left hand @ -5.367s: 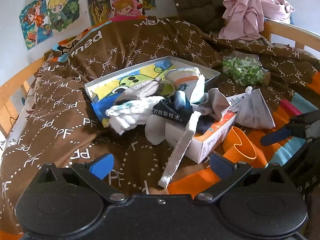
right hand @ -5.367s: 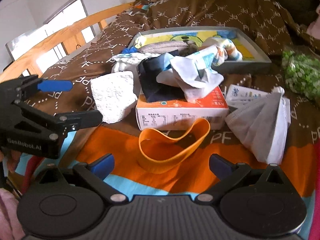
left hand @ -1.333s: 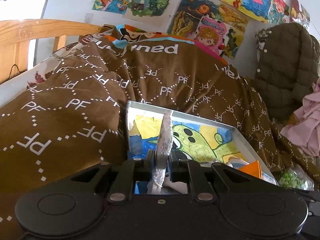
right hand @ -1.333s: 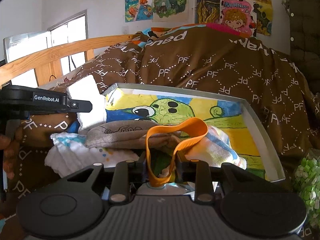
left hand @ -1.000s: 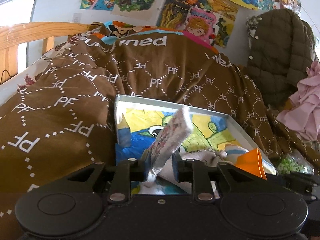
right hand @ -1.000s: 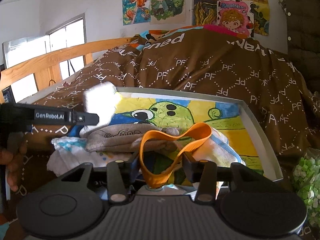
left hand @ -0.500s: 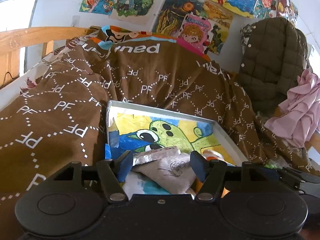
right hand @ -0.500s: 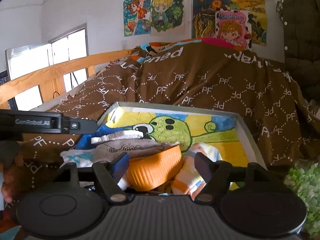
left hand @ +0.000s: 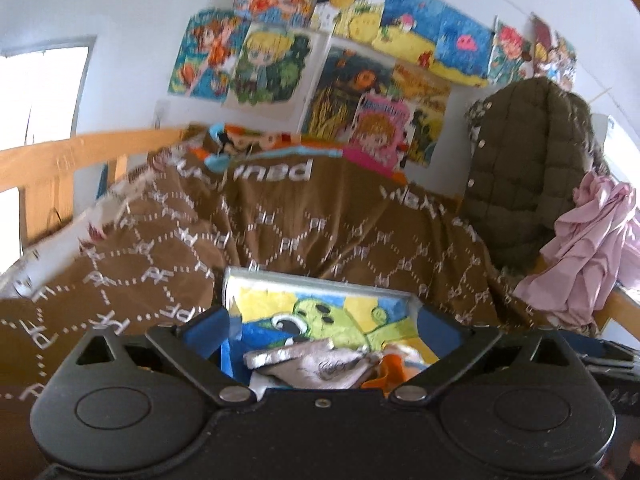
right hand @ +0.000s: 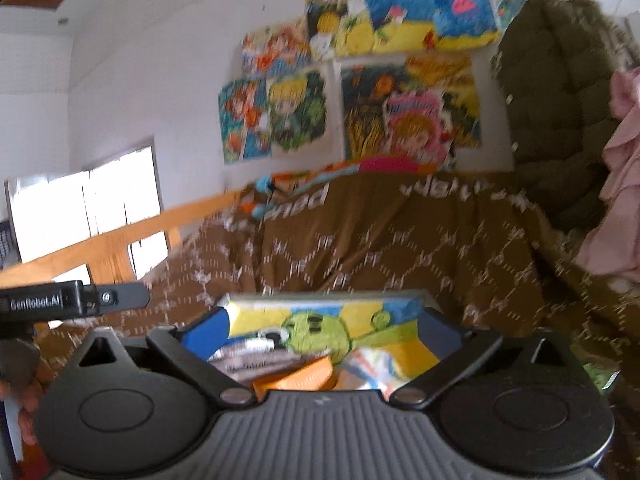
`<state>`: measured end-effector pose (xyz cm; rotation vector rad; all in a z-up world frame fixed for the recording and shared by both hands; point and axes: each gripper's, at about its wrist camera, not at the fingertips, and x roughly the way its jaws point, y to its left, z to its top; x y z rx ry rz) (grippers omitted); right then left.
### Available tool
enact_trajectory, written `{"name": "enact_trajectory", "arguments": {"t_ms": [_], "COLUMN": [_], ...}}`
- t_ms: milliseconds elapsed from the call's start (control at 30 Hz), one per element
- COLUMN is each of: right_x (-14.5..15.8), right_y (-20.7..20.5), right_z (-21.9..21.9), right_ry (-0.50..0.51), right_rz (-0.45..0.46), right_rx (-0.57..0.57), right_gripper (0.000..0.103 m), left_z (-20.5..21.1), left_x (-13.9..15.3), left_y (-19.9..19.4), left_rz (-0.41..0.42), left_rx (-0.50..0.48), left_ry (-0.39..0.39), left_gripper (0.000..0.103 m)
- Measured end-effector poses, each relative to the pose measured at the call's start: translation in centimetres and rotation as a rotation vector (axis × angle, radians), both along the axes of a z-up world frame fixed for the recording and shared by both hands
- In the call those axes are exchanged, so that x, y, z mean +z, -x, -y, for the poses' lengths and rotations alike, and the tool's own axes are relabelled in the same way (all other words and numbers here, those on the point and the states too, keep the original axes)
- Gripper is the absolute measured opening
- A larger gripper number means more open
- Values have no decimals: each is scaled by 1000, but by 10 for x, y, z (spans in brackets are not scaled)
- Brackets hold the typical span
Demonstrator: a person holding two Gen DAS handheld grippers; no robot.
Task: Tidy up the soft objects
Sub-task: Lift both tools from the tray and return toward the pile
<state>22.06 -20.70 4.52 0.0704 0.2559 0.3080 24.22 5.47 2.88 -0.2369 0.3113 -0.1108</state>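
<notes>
The grey tray with a green cartoon lining lies on the bed, low in both wrist views. In it are a white cloth, a grey sock and an orange band beside a white and orange sock. My left gripper hangs above the tray's near end, its jaws opening wide with nothing between them. My right gripper is likewise above the pile, jaws opening and nothing held. In the right wrist view the left gripper shows at the left edge, held by a hand.
A brown patterned blanket covers the bed behind the tray. A wooden rail runs along the left. An olive quilted jacket and pink cloth hang at the right. A bag of green bits lies right of the tray.
The left gripper let go of the white cloth and the right let go of the orange band; both now lie in the tray. Both grippers opened wide and rose away from it.
</notes>
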Motion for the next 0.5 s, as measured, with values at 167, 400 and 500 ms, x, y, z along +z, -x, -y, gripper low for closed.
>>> {"name": "enact_trajectory", "arguments": {"t_ms": [167, 400, 500], "right_x": [15, 22, 22], "right_y": [35, 80, 101], "right_z": [21, 40, 46], "right_ry": [-38, -45, -41], "right_rz": [65, 107, 114], "right_rx": [-49, -88, -105], "right_gripper": [103, 103, 103], "left_z": [10, 31, 41], "left_x": [16, 22, 18], "left_y": [33, 84, 103], "left_rz": [74, 124, 127], "left_rx": [-3, -37, -54], "left_ry": [-1, -11, -28], "left_gripper": [102, 102, 102]}}
